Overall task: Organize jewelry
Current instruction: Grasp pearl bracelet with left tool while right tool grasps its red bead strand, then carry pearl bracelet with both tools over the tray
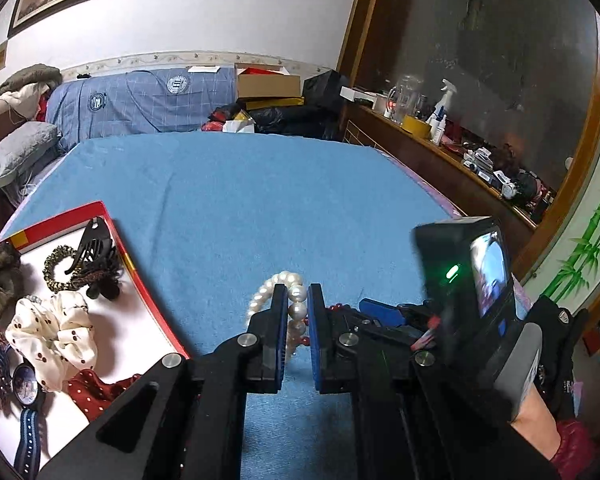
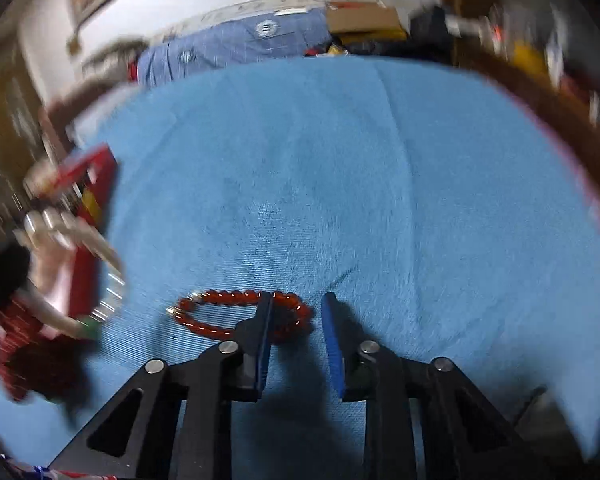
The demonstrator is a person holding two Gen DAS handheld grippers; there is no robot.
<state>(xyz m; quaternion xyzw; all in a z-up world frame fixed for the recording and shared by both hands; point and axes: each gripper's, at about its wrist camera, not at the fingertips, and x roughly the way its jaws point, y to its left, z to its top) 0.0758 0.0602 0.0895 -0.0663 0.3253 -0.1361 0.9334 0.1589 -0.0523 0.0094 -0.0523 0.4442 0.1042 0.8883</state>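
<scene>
On the blue bed cover (image 1: 228, 200), near its front edge, a pearl bracelet (image 1: 288, 304) was clamped between the nearly closed jaws of the left gripper (image 1: 298, 300), and the red-rimmed box (image 1: 124, 248) of hair ties and a watch lay just to the left. The bracelet was best kept pinched firmly by its strand and carried over the rim before release, so that no loop could catch on the edge. The right gripper (image 2: 296, 312) was held over a red bead bracelet (image 2: 244, 312) lying flat on the cover; its jaws stood apart with the right end of the bracelet between them, not pressed. There the jaws were best lowered until the beads sat squarely between the pads, then closed.

Much was hard to make out: the right view was blurred by motion, the box there was only a red smear, and the near part of the pearl bracelet was hidden behind the left gripper's fingers. Whether the pearls were lifted clear of the cover could not be told.
</scene>
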